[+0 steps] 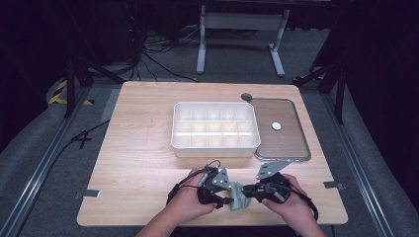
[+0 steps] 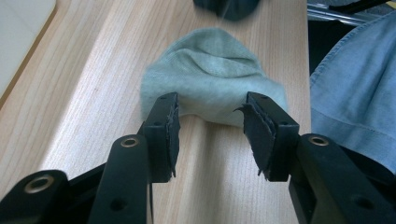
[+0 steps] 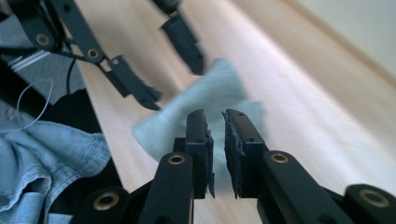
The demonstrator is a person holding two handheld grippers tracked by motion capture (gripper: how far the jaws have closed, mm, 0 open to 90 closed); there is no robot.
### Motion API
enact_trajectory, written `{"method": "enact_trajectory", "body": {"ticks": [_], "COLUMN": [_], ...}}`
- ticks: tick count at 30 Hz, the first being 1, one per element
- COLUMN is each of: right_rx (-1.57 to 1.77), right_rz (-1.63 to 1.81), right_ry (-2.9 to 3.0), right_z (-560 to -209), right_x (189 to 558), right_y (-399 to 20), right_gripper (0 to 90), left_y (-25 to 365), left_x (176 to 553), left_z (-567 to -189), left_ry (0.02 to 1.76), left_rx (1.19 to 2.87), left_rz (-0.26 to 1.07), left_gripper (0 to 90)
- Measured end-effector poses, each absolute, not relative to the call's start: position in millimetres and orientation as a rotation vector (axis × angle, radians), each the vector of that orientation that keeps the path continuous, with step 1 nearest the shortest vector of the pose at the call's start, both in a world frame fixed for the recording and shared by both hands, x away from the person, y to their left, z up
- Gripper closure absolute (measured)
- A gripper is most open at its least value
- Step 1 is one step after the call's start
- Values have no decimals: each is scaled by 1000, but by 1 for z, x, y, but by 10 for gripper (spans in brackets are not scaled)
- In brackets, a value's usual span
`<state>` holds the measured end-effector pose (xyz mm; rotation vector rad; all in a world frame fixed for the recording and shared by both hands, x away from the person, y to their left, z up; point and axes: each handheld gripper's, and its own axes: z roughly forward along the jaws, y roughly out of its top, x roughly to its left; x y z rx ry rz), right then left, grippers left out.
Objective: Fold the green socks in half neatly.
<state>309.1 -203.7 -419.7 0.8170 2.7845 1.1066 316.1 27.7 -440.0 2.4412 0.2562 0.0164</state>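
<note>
A small pale green-grey cloth (image 1: 240,197) lies crumpled on the wooden table (image 1: 148,148) near its front edge, between my two grippers. My left gripper (image 1: 228,200) is at the cloth's left side. In the left gripper view its jaws stand wide apart (image 2: 212,119) with nothing between them, and the cloth (image 2: 215,79) lies just beyond the tips. My right gripper (image 1: 249,191) is at the cloth's right side. In the right gripper view its pads (image 3: 215,135) stand a narrow gap apart, empty, above the blurred cloth (image 3: 210,102). The left gripper (image 3: 176,84) faces it there.
A white box (image 1: 216,145) divided into several compartments stands mid-table. To its right lies a brown tray (image 1: 281,148) holding a small white disc (image 1: 276,126), with a dark round hole (image 1: 246,97) behind. A blue sleeve (image 2: 355,93) is close on the right.
</note>
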Motion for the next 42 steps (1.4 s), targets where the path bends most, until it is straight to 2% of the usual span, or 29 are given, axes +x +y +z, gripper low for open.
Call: {"method": "enact_trajectory", "body": {"ticks": [5, 8, 12, 18, 28, 35, 42], "right_rx": [990, 927, 793, 766, 832, 891, 926], "right_rz": [1040, 1019, 1042, 1029, 1143, 1238, 1113], "right_ry": [2755, 2818, 2859, 2889, 2907, 2903, 2925], "right_z": [-434, -447, -446, -453, -462, -468, -460], "right_x": [319, 316, 311, 308, 312, 315, 314], "right_y": [-240, -234, -214, -201, -201, -208, -210], "right_gripper": [843, 856, 862, 874, 883, 889, 866], "left_y": [24, 22, 19, 13, -1, -9, -17], "left_x": [316, 315, 315, 313, 312, 313, 314], "left_z": [-441, -441, -442, -443, -447, -450, -449], "left_ry": [234, 230, 216, 198, 133, 148, 162], "left_rx": [2451, 2449, 2451, 2440, 2457, 2468, 2502], "left_rz": [15, 24, 28, 45, 95, 74, 86], "left_gripper": [564, 564, 564, 558, 541, 536, 539]}}
